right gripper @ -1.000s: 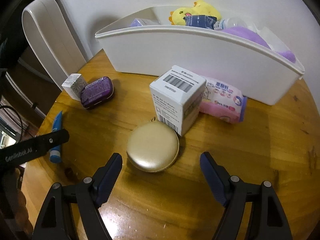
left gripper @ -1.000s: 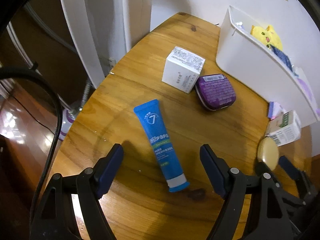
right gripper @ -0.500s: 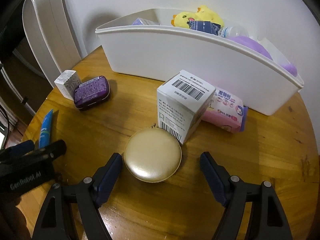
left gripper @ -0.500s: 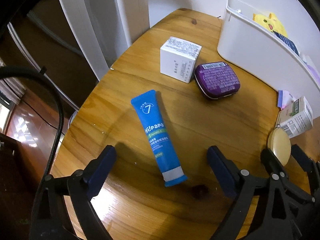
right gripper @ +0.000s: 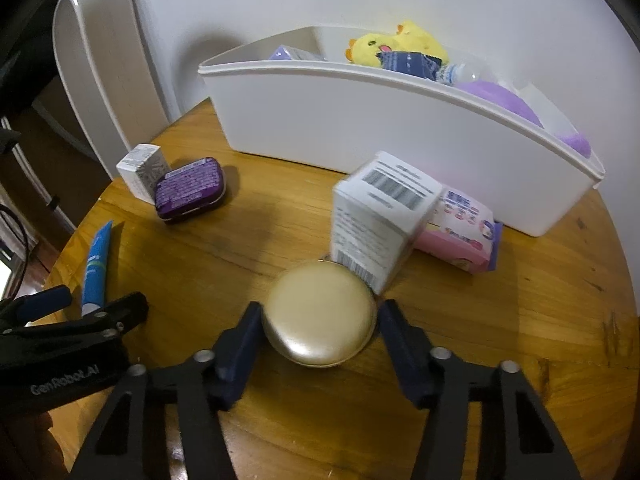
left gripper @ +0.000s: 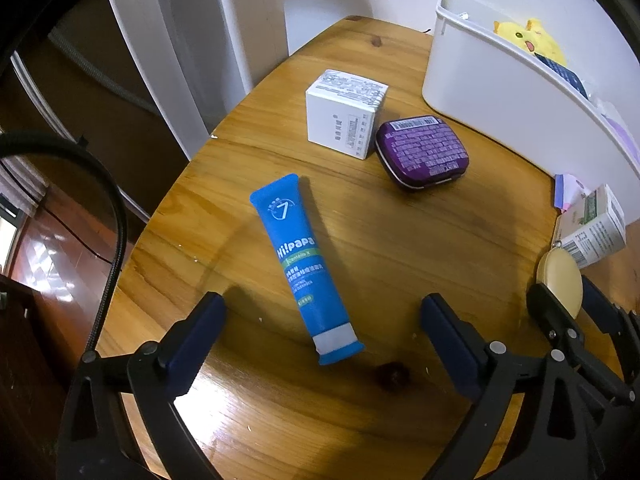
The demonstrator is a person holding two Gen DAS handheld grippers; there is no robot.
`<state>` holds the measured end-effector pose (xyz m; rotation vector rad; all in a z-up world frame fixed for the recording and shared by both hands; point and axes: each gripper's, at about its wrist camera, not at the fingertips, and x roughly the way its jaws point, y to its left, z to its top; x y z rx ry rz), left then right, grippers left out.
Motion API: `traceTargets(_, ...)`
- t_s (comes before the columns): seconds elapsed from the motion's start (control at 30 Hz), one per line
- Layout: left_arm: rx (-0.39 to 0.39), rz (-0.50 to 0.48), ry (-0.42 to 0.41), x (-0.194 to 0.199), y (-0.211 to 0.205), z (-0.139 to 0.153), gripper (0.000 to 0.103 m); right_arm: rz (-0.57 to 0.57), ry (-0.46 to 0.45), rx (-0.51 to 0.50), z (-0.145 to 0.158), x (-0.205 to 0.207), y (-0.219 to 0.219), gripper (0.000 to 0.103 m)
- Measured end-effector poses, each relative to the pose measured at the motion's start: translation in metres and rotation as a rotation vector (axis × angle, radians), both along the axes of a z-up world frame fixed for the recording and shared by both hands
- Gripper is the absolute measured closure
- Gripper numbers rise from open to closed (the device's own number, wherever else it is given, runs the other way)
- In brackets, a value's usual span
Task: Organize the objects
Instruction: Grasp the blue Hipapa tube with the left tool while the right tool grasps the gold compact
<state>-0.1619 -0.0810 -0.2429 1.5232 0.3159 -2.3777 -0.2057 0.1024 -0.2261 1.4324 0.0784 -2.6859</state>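
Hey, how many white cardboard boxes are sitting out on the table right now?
2. One small white box stands beside the purple tin at far left; a barcoded box stands behind the gold compact. More may be hidden inside the white bin.

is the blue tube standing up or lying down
Lying down. The blue tube rests flat along its length on the wooden table, printed side up, cap end toward the open left gripper.

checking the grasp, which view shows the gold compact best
The right wrist view: the gold compact sits whole between the right gripper fingers. The left wrist view shows only its edge at the frame's right.
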Motion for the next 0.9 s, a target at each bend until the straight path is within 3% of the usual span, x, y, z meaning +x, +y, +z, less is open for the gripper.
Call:
traceTargets(0.1,-0.007,-0.010,0.024,0.003,0.003,0.003,0.013,0.002,0.000,-0.001,0.000,0.002,0.001,0.047)
traceTargets(0.13,-0.013,-0.022,0.040,0.004,0.004,0.005,0.024,0.003,-0.001,-0.002,0.000,0.003,0.001,0.047)
traceTargets(0.17,-0.014,-0.036,0.054,0.005,0.006,0.007,0.043,0.005,-0.002,-0.001,0.000,0.005,0.002,0.047)
traceTargets(0.23,-0.011,-0.069,0.071,0.006,0.011,0.010,0.066,0.008,-0.006,-0.001,0.000,0.008,0.002,0.047)
traceTargets(0.3,-0.010,-0.080,0.072,0.006,0.016,0.012,0.070,0.010,-0.010,-0.004,0.004,0.008,0.002,0.047)
traceTargets(0.37,0.000,-0.091,0.077,0.006,0.018,0.012,0.082,0.009,-0.013,-0.006,0.007,0.016,-0.001,0.047)
traceTargets(0.63,0.063,-0.101,0.091,0.011,0.015,0.012,0.083,0.005,-0.030,-0.023,0.006,0.030,0.005,0.047)
traceTargets(0.9,0.079,-0.105,0.094,0.020,0.012,0.014,0.083,-0.021,-0.049,-0.064,0.010,0.040,0.013,0.047)
